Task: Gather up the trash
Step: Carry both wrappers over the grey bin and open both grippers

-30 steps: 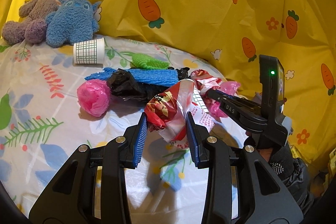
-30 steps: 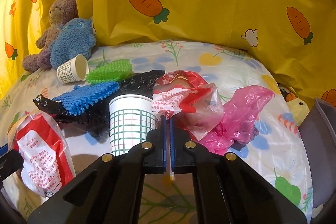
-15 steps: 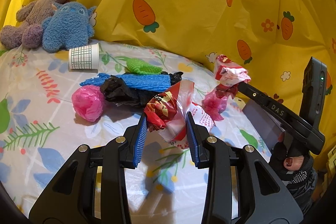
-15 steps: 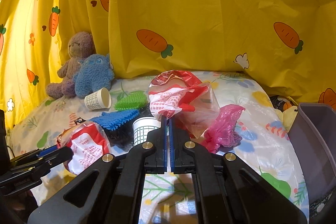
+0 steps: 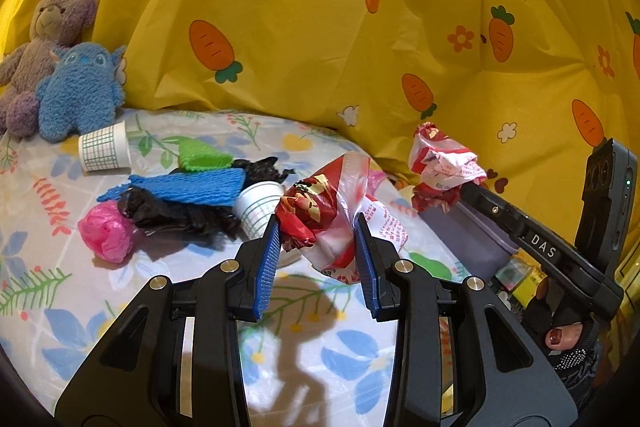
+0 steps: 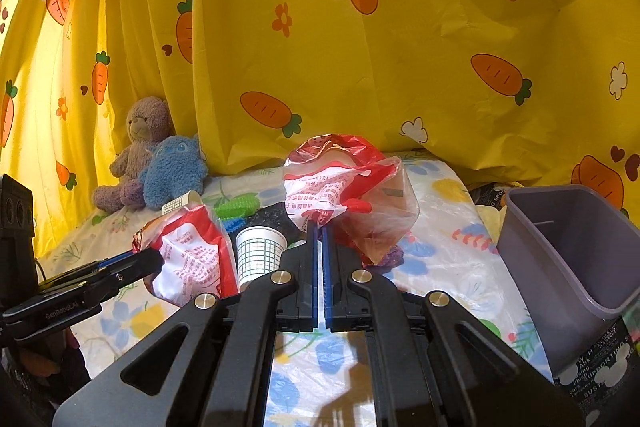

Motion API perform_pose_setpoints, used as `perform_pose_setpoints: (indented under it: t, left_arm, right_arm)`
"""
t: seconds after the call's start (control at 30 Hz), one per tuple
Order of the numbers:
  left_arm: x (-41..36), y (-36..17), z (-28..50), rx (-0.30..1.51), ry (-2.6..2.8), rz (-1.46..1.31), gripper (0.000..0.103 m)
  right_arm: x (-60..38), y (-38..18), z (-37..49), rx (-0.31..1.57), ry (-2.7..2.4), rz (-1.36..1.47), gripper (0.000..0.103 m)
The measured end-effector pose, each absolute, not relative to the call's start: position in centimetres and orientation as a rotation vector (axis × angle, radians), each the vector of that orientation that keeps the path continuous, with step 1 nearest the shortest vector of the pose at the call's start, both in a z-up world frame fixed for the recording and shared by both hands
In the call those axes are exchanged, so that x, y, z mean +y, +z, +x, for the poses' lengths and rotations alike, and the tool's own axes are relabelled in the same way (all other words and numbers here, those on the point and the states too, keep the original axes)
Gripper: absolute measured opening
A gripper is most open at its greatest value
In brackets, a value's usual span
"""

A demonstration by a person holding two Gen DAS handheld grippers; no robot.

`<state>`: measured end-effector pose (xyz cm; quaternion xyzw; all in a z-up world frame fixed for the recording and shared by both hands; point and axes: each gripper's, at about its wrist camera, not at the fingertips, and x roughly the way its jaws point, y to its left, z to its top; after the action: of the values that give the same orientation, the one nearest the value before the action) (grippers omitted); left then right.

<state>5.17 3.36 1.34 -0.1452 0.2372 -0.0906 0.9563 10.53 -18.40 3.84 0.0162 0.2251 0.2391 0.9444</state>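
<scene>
Between the left gripper's blue pads sits a red-and-white wrapper, pinched and lifted clear of the bed; at its two o'clock the right gripper, jaws clamped tight, carries a second crumpled bag. Neither is binned yet: the grey bin looks empty. Still lying at ten o'clock: a paper cup, black plastic, a pink bag

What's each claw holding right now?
Left gripper: closed on a crumpled red-and-white wrapper.
Right gripper: shut on a red-and-white plastic bag.
</scene>
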Motion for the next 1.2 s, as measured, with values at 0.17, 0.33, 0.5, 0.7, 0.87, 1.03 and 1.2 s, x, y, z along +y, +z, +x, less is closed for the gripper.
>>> perform_pose_setpoints:
  t: [0.17,0.33,0.5,0.7,0.87,1.03,1.2]
  left_arm:
    - [0.1,3.1,6.5,0.473,-0.247,-0.261,0.035]
    - [-4.4,5.2,8.3,0.455,-0.348,-0.230,0.035]
    - [-9.4,7.0,10.7,0.440,-0.419,-0.192,0.035]
    - [-14.4,6.9,14.4,0.465,-0.489,-0.174,0.035]
    - [-18.2,5.5,18.1,0.532,-0.518,-0.157,0.035]
    - [-21.0,3.7,20.7,0.594,-0.542,-0.142,0.035]
    - [-22.6,2.8,21.8,0.613,-0.562,-0.128,0.035]
  right_arm:
    - [-21.1,4.3,9.8,0.437,0.428,0.052,0.003]
    - [-24.0,5.2,9.3,0.405,0.343,0.066,0.003]
    - [-27.7,5.8,9.6,0.380,0.218,0.070,0.003]
    - [-32.3,5.2,11.7,0.409,0.083,0.096,0.003]
    - [-35.3,4.1,13.6,0.453,0.013,0.119,0.003]
    - [-37.0,3.2,14.8,0.486,-0.013,0.138,0.003]
    - [-38.0,2.4,15.7,0.513,-0.035,0.152,0.003]
